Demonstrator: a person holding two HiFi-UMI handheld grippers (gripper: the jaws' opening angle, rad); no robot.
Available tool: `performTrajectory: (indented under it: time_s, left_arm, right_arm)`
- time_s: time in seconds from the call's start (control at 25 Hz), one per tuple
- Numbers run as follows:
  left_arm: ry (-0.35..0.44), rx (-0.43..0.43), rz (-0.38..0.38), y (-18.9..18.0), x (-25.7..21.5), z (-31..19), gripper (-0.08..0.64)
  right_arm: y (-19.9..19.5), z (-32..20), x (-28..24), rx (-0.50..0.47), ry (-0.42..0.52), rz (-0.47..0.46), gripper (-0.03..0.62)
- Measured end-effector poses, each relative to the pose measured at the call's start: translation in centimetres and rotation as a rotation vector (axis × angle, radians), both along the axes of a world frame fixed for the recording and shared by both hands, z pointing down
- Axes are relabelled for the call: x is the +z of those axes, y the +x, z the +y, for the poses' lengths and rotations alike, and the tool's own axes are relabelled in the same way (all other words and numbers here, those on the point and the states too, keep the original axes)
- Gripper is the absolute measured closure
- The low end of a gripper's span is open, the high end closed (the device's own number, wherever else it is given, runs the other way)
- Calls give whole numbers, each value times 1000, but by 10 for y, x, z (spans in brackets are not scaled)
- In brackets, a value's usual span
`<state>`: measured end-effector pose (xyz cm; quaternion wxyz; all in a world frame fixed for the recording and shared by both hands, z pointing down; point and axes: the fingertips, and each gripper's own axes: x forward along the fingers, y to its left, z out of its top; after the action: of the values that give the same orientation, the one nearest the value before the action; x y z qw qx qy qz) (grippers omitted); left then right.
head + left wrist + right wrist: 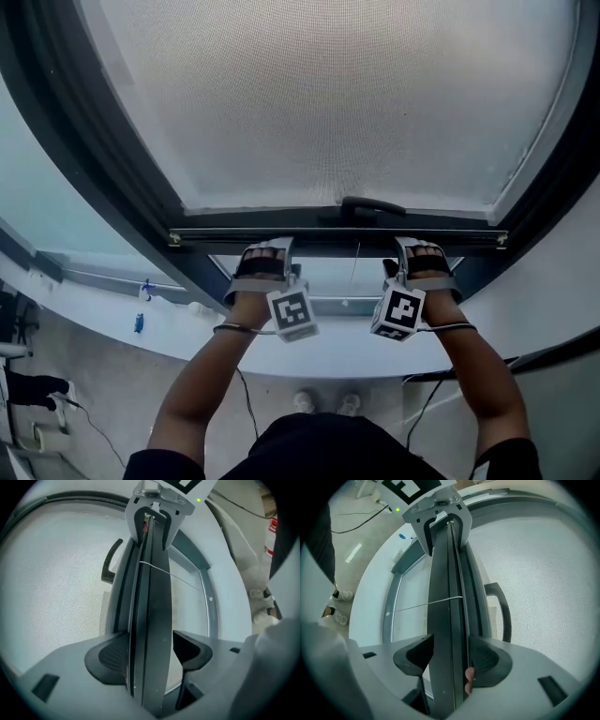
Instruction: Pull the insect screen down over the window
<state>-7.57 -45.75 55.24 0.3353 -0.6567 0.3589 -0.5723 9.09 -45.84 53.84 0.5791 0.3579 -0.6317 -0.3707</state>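
At window (112, 159), left tongs (269, 246) and right tongs (420, 244) clamp screen bar (337, 234).

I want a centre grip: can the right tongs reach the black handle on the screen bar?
Probably yes: the handle sits just inboard of the right tongs, nothing between them, but they clamp the bar.

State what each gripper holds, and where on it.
Both hold the insect screen's bottom bar: the left gripper left of the central handle, the right gripper right of it.
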Motion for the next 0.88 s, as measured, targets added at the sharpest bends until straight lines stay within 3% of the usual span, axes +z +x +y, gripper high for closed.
performTrajectory:
  time_s: [0.28,0.56,0.68,0.88]
  left_arm:
    - [-16,-2,36,1,-3,2,259]
    - [-7,0,89,4,-6,12,259]
    - [-20,-10,230,8,-15,21,259]
    - [-89,-17,568,15,-29,40,259]
  right_arm:
    - [5,3,-1,14,-6,-14,347]
    - [5,10,-8,10,54,-42,347]
    - [2,18,-21,33,65,-156,347]
    - [-8,35,-36,99,7,-427,347]
